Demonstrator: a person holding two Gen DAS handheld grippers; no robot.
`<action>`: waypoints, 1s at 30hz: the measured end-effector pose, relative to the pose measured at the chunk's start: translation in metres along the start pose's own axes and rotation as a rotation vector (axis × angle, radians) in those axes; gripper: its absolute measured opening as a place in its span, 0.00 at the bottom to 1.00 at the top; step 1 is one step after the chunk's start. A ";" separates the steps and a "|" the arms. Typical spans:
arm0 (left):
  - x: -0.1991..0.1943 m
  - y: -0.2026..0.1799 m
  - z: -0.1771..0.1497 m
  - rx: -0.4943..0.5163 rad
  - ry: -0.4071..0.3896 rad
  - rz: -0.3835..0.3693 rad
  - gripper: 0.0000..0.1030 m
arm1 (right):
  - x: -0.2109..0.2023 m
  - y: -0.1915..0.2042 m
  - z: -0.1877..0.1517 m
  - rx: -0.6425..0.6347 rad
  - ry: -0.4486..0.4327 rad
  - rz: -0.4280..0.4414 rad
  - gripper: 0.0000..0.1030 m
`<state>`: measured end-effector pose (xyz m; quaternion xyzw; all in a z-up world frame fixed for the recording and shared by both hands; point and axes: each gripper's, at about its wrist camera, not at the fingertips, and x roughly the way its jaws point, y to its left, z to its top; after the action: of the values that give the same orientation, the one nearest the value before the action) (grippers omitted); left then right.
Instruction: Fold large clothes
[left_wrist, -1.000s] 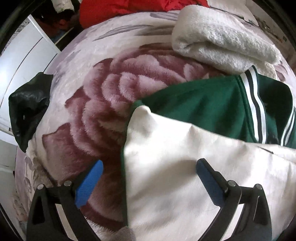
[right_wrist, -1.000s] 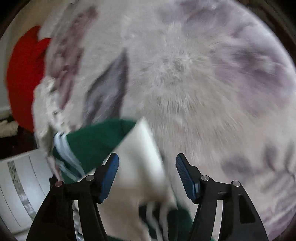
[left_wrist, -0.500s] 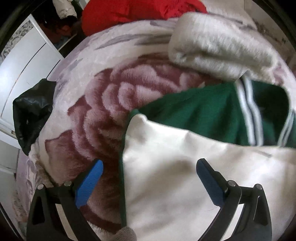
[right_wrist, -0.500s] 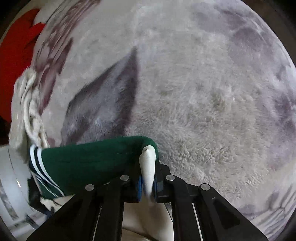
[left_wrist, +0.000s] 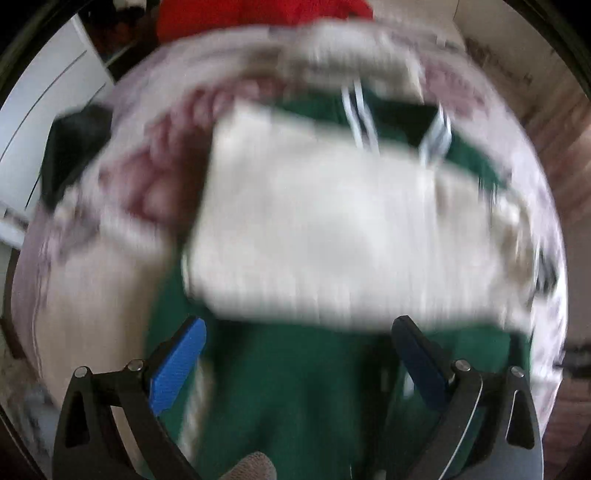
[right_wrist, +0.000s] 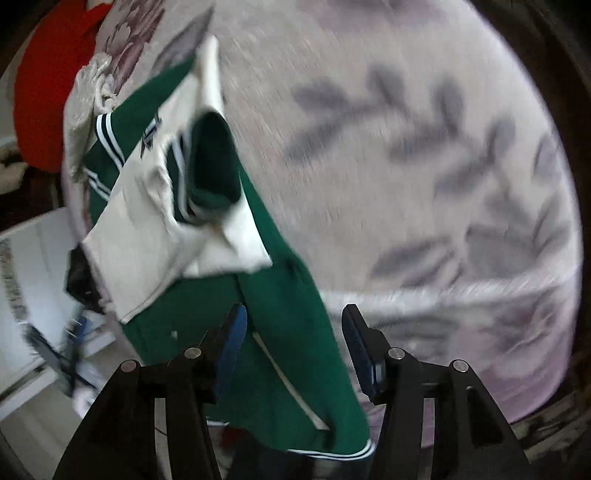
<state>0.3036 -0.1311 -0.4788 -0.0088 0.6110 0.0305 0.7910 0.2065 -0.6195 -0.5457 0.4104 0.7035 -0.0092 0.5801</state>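
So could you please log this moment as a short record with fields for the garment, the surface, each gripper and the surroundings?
garment: green and cream jacket with white stripes, cream sleeves folded over the green body
surface: floral blanket
left gripper: open, over the jacket, gripping nothing
right gripper: open, jacket's green edge lies between its fingers, not clamped
nearby: red cloth and fluffy white cloth beyond the jacket
image quality: left view blurred
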 end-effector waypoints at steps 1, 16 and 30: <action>0.005 -0.010 -0.027 -0.003 0.040 0.027 1.00 | 0.008 -0.013 -0.001 0.003 -0.002 0.046 0.54; 0.064 -0.040 -0.160 -0.134 0.188 0.246 1.00 | 0.079 -0.025 0.015 -0.156 0.054 0.038 0.04; 0.029 0.024 -0.309 -0.831 0.253 -0.358 1.00 | 0.061 -0.096 -0.092 -0.093 0.261 0.067 0.54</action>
<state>0.0109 -0.1216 -0.5841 -0.4337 0.6276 0.1343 0.6324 0.0763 -0.6038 -0.6102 0.4042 0.7585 0.0961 0.5020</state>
